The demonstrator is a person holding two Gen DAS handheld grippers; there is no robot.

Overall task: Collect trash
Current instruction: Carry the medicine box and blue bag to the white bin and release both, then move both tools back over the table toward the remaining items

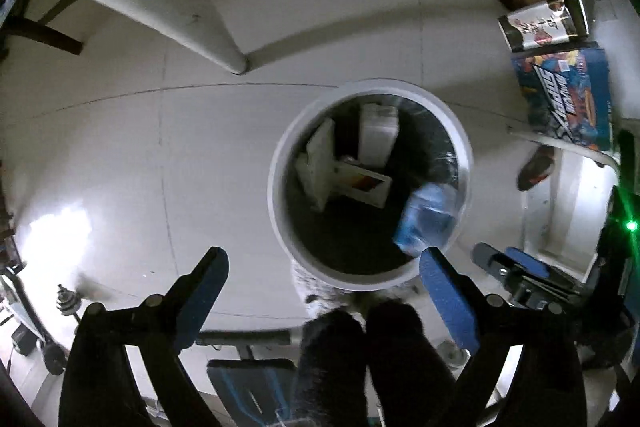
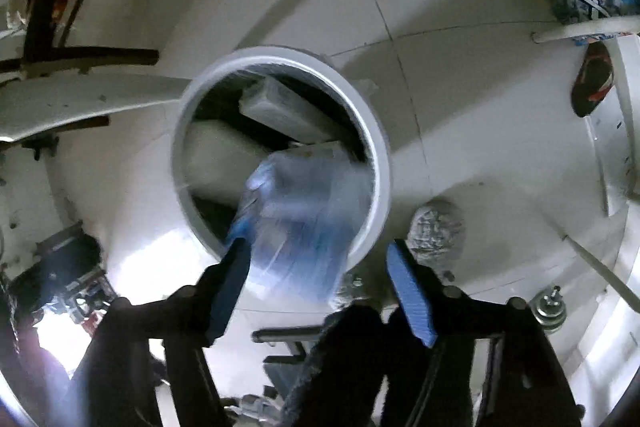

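Observation:
A round white trash bin (image 1: pixel 276 187) stands on the pale tiled floor, holding white boxes and packaging (image 1: pixel 378 135). It also shows in the right wrist view (image 2: pixel 378 147). A blurred blue-and-clear plastic wrapper (image 2: pixel 296 223) hangs over the bin's near rim, free between my right gripper's spread fingers; it shows inside the bin's right side in the left wrist view (image 1: pixel 430 215). My right gripper (image 2: pixel 320 291) is open just above the rim. My left gripper (image 1: pixel 324 299) is open and empty, above the bin's near edge.
A white table leg (image 1: pixel 224 43) stands behind the bin. A blue printed box (image 1: pixel 564 95) and a can-shaped pack (image 1: pixel 536 27) lie at the right with shoes (image 1: pixel 536 167). A wooden chair (image 2: pixel 80 27) stands at the left. The person's legs (image 1: pixel 360 359) are below.

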